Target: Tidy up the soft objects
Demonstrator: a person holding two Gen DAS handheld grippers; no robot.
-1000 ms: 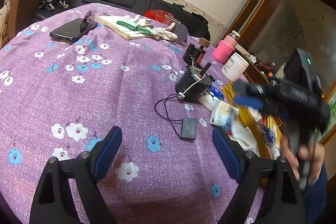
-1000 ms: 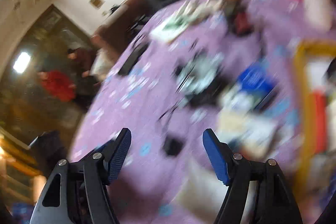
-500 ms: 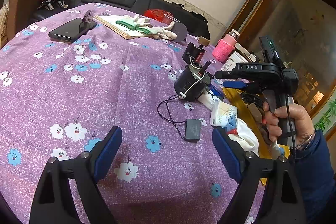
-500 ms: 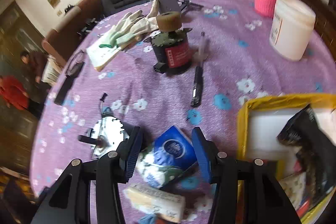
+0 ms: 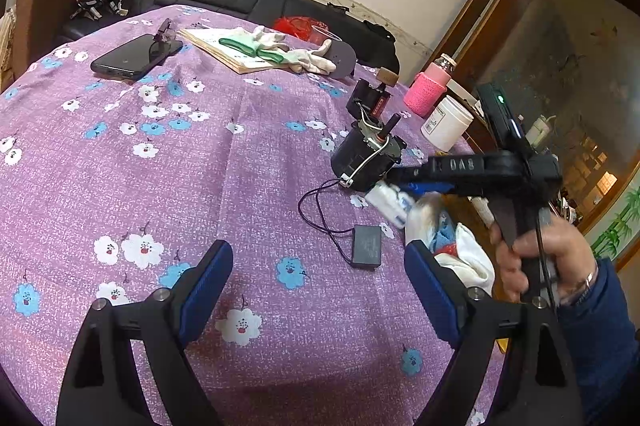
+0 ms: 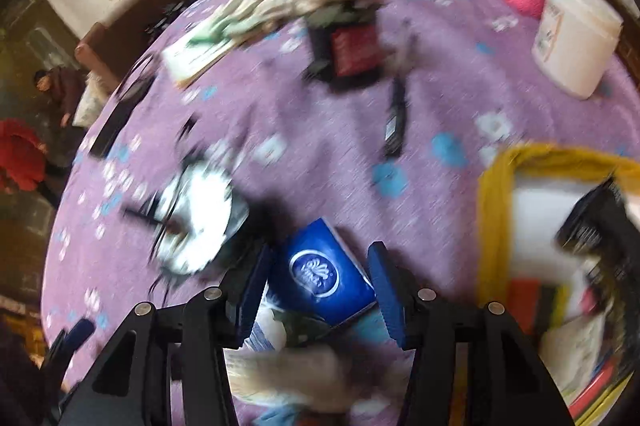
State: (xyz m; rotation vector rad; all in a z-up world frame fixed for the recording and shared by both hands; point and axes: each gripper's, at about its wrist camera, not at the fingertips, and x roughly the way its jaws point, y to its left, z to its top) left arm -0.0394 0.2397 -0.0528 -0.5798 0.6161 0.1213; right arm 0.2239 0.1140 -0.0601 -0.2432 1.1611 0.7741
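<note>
The right gripper [image 6: 320, 290], jaws opening, is being lowered astride the blue tissue pack [image 6: 324, 272], apparently for pickup, while the left gripper [image 5: 320, 282] is being held open nearby over the surface [image 5: 200, 166].

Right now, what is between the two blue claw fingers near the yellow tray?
A blue tissue pack with a white round logo sits between the right claw's opening fingers, seen in the right wrist view.

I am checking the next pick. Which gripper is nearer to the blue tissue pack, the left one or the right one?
Right. The right gripper has the blue tissue pack between its fingers, its jaws opening. The left gripper hovers open over bare tablecloth, well away from the pack.
</note>
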